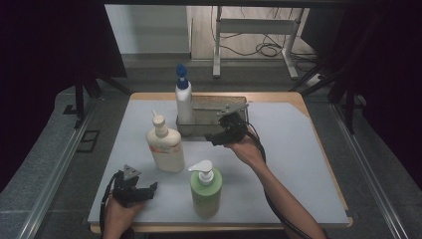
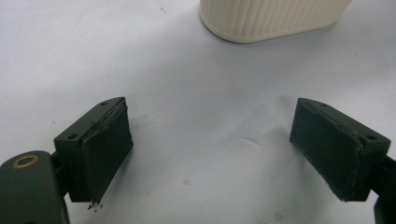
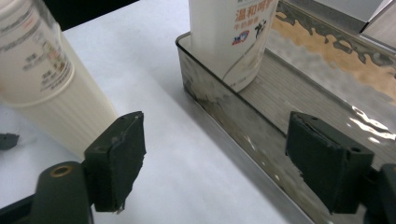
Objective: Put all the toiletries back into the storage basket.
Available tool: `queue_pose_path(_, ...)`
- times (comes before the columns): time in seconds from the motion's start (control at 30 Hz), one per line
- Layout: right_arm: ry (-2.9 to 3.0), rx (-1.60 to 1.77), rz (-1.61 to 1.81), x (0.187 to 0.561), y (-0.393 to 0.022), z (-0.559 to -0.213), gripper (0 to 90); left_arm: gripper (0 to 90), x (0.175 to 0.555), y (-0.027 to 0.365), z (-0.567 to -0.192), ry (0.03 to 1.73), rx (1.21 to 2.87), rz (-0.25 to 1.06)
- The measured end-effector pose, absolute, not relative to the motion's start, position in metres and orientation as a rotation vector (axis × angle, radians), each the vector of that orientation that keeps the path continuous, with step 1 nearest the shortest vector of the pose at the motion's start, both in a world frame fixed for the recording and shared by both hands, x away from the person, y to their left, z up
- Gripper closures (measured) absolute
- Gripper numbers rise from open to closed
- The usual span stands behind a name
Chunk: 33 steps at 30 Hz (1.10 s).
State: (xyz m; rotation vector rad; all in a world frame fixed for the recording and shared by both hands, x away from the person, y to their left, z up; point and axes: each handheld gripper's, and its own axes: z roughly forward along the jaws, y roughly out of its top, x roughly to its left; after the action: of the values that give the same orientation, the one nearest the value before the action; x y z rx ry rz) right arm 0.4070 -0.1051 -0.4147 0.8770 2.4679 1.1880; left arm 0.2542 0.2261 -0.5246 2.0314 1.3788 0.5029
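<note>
left gripper [image 1: 149, 189]: near left corner of tabletop [image 1: 298, 164], held in left hand [image 1: 117, 214]; fingers [image 2: 105, 144] spread wide, nothing between them, bare tabletop below; base of cream bottle just ahead in left gripper view.
green bottle [image 1: 206, 191]: pump top, upright, near edge of tabletop, right of left gripper, apart from it.
cream bottle [image 1: 165, 144]: ribbed body, nozzle cap, upright on tabletop, just behind and left of green bottle, near tray's front left corner but not touching it; also at left in right gripper view [image 3: 42, 74].
right hand [image 1: 246, 149]: mid tabletop, forearm coming in from bottom right.
right gripper [image 1: 213, 138]: just in front of tray, pointing left; fingers [image 3: 116, 158] released, wide apart, holding nothing; in right gripper view tray's front wall runs between them, one finger over tabletop, the other over tray floor.
tray [image 1: 214, 130]: metal, shallow, far centre of tabletop; front wall and shiny floor close up in right gripper view [image 3: 219, 112].
white bottle [image 1: 183, 99]: blue cap, upright inside tray at its left end; base on tray floor against the corner [image 3: 231, 42]; apart from right gripper's fingers, beyond them.
beyond tabletop: grey floor, white frame legs, cables.
</note>
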Motion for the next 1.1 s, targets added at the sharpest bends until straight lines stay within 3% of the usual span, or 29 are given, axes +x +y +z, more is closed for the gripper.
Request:
queue_pose_path(0.1,2.474,0.872,1.182,0.402,-0.112,-0.417,13.7,11.9,0.254,0.226,-0.525,1.379,2.031,0.503)
queue_pose_path(1.1,2.542,0.763,1.170,0.353,-0.159,-0.430,1.9,11.9,0.254,0.226,-0.525,1.380,2.029,0.505)
